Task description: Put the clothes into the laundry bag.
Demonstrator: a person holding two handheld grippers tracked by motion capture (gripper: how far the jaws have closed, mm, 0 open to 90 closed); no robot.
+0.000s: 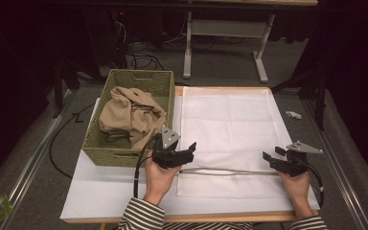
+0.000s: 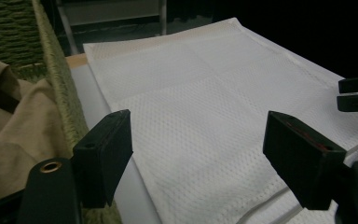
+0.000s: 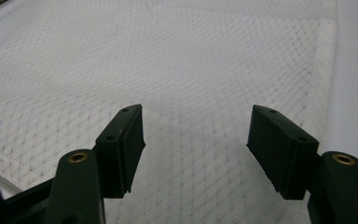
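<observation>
High view is showing a white cloth [image 1: 230,139] lying flat on the counter [image 1: 100,191], in the middle and right part of the frame, with its near edge folded over so that a long fold line is running between the two hands. The left tongs [image 1: 188,152] are hanging just above the left end of that fold, and the right tongs [image 1: 271,157] are waiting at its right end. Both pairs of jaws are standing apart and nothing is sitting between them; in the left gripper view and the right gripper view, only the textured weave is lying under the gaps.

I am judging that this cloth is light, soft and limp. It is probably bending and sagging as soon as it is lifted, so it needs two holds at the same time. Its mesh surface is looking rough enough that it is not slipping easily from the pads, and it is not fragile. The best places to take hold seem to be the two ends of the folded edge, or the near corners, where the layers are thick.

At the upper left a green woven basket [image 1: 160,79] is holding a beige garment [image 1: 129,117]. I am not finding any brand, label or readable writing.
</observation>
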